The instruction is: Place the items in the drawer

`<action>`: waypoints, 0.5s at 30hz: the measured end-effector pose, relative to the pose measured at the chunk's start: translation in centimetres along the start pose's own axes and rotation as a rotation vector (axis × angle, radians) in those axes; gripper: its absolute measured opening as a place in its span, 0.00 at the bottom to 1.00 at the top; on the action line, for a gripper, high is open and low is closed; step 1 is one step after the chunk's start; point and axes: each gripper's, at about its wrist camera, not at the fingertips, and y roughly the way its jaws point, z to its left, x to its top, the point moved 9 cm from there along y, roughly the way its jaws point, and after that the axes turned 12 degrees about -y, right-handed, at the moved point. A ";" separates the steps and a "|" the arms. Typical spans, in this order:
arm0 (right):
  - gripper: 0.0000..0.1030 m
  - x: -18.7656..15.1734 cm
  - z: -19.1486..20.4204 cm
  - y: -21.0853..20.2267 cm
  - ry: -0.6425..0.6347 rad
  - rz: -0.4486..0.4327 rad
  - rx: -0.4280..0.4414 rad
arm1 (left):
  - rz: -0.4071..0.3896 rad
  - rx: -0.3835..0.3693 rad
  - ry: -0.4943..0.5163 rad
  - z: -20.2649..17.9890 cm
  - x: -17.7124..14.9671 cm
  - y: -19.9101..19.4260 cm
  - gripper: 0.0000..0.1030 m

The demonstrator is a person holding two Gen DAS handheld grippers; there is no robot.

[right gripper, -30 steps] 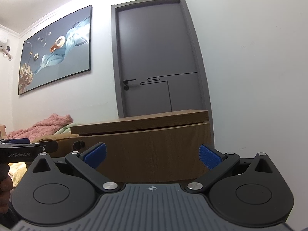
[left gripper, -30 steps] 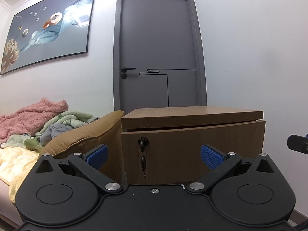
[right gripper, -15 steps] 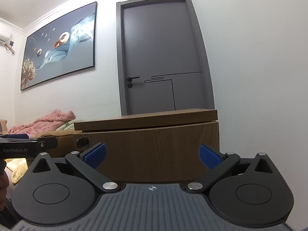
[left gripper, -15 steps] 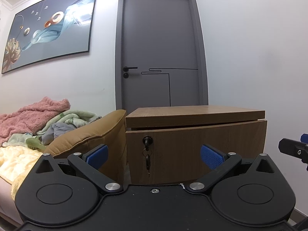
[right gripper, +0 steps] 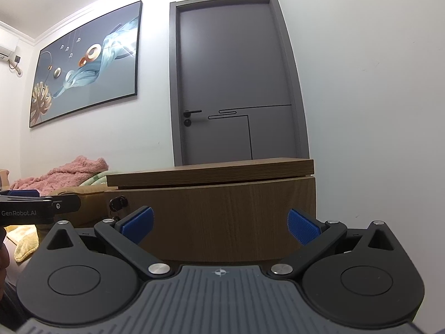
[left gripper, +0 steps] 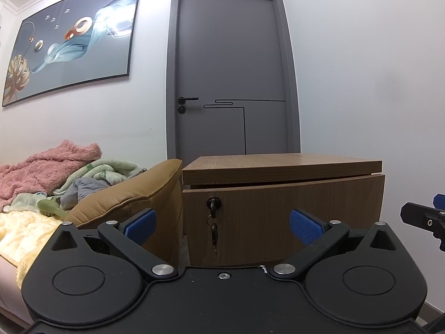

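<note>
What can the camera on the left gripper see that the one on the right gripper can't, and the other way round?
Only the left wrist view shows the spare key dangling below the lock, the tan cushion beside the cabinet, and the green and grey bedding. Only the right wrist view shows the air conditioner high on the wall. Both show the wooden cabinet with its shut drawer, the grey door, the painting, the pink blanket, and open, empty jaws on each gripper.
</note>
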 end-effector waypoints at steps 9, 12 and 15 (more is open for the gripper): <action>1.00 -0.1 -0.1 0.0 0.000 0.001 0.001 | 0.000 -0.002 0.001 -0.2 0.0 0.1 0.99; 1.00 -0.1 0.0 0.0 -0.002 0.002 0.001 | 0.000 -0.002 0.001 -0.2 0.0 0.1 0.99; 1.00 -0.1 0.0 -0.1 -0.003 0.002 0.001 | 0.000 -0.003 0.001 -0.2 0.0 0.0 0.99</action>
